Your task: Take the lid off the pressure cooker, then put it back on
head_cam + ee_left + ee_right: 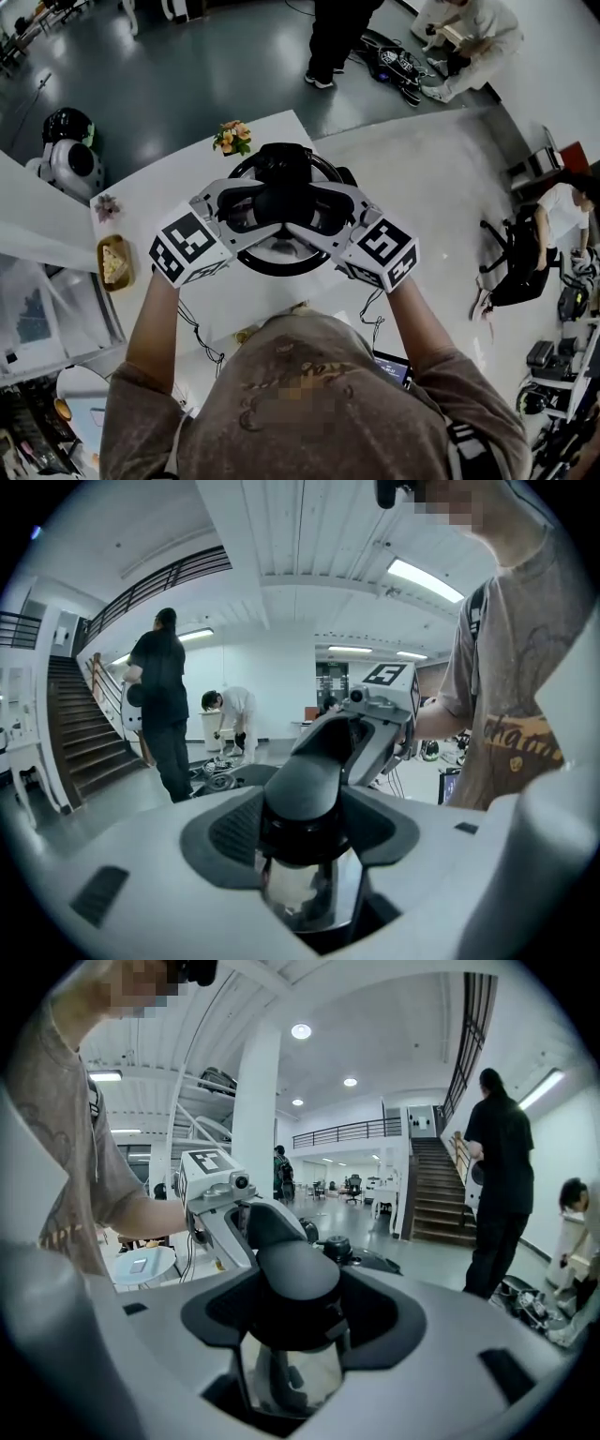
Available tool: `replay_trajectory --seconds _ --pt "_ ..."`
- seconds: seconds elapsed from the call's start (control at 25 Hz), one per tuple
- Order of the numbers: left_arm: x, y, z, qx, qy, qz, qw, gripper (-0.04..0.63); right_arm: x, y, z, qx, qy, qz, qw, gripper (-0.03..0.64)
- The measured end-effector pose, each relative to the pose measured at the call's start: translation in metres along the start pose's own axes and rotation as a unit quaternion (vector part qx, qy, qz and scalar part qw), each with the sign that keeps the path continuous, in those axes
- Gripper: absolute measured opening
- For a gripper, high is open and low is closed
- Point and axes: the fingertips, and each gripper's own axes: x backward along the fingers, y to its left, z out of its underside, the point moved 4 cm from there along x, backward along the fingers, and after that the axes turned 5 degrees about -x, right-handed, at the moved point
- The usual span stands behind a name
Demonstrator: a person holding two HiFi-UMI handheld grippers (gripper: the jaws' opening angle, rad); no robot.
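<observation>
over the white table, right below my head camera, both grippers meet on the cooker; the left gripper comes in from the left and the right gripper comes in from the right, and their tips are very near each other; each one has its jaws wide and closed on the black handle on top of the lid; in the left gripper view the handle sits snug between the two dark pads, with a shiny part of the lid just under it; the handle runs away from that camera to the other gripper at its far end; in the right gripper view it looks the same, handle tight between the pads and the left gripper across from it; i cannot tell if the lid sits on the pot or is lifted a bit; small flowers stand on the table just past the cooker, near the edge; a person in black stands on the floor well apart from the table, near some stairs
</observation>
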Motion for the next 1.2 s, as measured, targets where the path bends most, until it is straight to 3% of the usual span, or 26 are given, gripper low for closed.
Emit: replay_trajectory --seconds 0.56,1.2 --pt "-0.054 0.011 0.008 -0.03 0.023 0.045 0.9983 0.259 0.011 -0.039 0.035 -0.038 -0.018 0.04 0.998 0.268" --pt "-0.066 0.032 0.026 -0.007 0.019 0.079 0.9966 0.259 -0.006 -0.054 0.045 -0.074 -0.007 0.055 0.996 0.268"
